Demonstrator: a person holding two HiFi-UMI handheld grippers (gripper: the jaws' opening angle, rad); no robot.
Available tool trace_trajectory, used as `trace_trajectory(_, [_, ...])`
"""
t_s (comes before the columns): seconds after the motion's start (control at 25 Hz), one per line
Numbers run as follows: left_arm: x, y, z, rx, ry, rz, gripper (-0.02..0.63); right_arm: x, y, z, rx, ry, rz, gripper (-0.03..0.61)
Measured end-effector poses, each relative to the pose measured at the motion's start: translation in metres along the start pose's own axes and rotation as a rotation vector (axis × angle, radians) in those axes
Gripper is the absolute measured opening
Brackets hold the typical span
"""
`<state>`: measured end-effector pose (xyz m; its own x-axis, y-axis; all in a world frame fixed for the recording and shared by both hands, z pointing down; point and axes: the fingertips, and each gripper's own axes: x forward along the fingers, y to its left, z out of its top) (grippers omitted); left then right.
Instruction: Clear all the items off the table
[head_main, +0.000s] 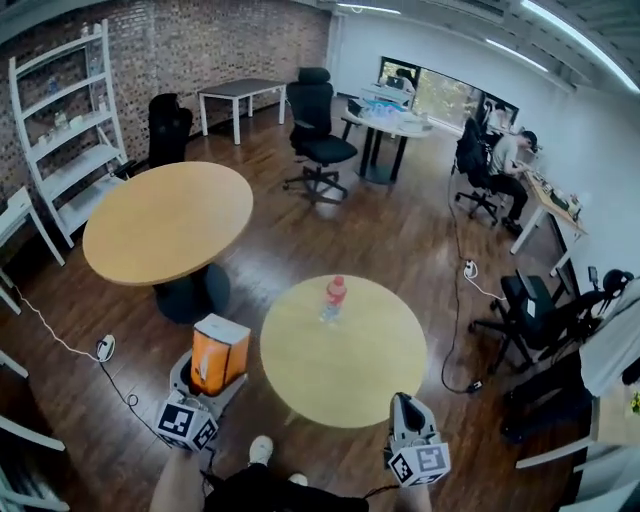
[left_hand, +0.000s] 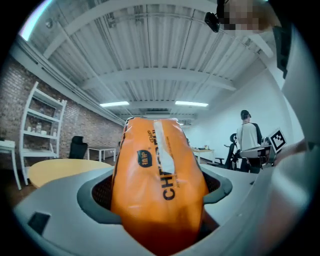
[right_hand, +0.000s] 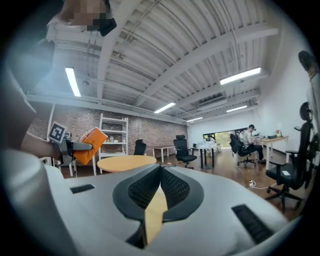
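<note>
A clear bottle (head_main: 334, 298) with a red cap stands upright on the small round wooden table (head_main: 350, 370), toward its far side. My left gripper (head_main: 212, 378) hangs off the table's left edge, shut on an orange snack packet (head_main: 220, 356). In the left gripper view that packet (left_hand: 159, 175) fills the space between the jaws of the left gripper (left_hand: 159, 202). My right gripper (head_main: 408, 403) hovers over the table's near right edge with its jaws shut and nothing between them. The right gripper view shows the shut right gripper (right_hand: 160, 187) and the orange packet (right_hand: 91, 144) at far left.
A larger round table (head_main: 168, 220) stands to the left behind. A white shelf (head_main: 70, 130) lines the brick wall. Office chairs (head_main: 318, 135) and a person at a desk (head_main: 510, 165) are farther back. A black chair (head_main: 535, 310) and floor cables (head_main: 465, 290) lie right.
</note>
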<state>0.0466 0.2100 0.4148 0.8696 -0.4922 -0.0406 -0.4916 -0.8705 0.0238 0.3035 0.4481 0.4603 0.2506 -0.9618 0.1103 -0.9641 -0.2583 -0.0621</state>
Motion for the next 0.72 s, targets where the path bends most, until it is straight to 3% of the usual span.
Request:
trace_trajectory(0.24, [-0.064, 0.059, -0.003, 0.017, 0.004, 0.208, 0.443, 0.062, 0.058, 0.012, -0.028, -0.006, 0.185, 0.005])
trace_trajectory(0.44, [-0.098, 0.12, -0.003, -0.012, -0.021, 0.294, 0.443, 0.119, 0.132, 0.018, -0.106, 0.005, 0.307, 0.005])
trace_trajectory(0.72, [-0.138, 0.241, -0.007, -0.007, -0.034, 0.369, 0.443, 0.218, 0.249, 0.017, -0.114, 0.03, 0.366, 0.005])
